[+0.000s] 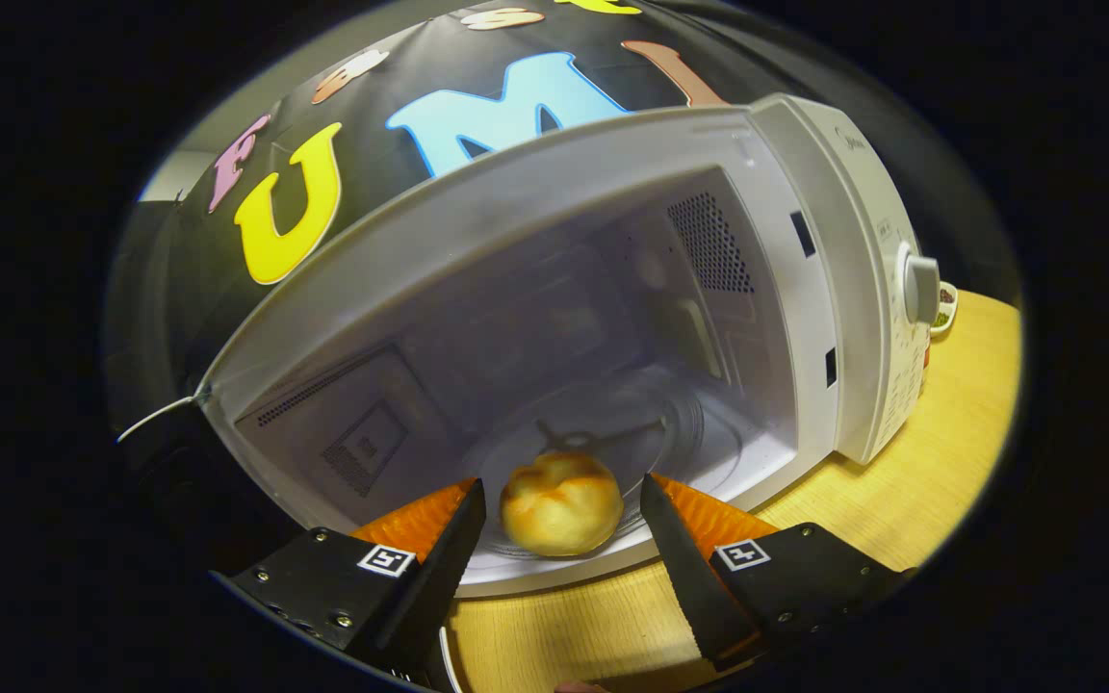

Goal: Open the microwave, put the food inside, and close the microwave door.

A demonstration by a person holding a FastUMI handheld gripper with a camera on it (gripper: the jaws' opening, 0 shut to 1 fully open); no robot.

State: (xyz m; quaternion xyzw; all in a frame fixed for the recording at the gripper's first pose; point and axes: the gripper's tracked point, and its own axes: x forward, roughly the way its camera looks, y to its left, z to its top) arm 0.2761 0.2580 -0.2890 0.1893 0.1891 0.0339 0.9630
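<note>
The white microwave (834,241) stands on a wooden table (901,500) with its cavity open toward me. A round golden bread roll (561,503) rests on the front part of the glass turntable (680,433), just inside the opening. My gripper (562,484) is open, and its fingertips reach the cavity's front edge. The roll lies between the two fingertips with a gap on each side, so neither finger presses on it. The whole view is tilted.
The control panel with a white knob (920,287) is on the microwave's right side. A small bowl (946,306) peeks out behind that side. A thin white cable (155,416) runs off the microwave's left corner. Bare tabletop lies under my fingers.
</note>
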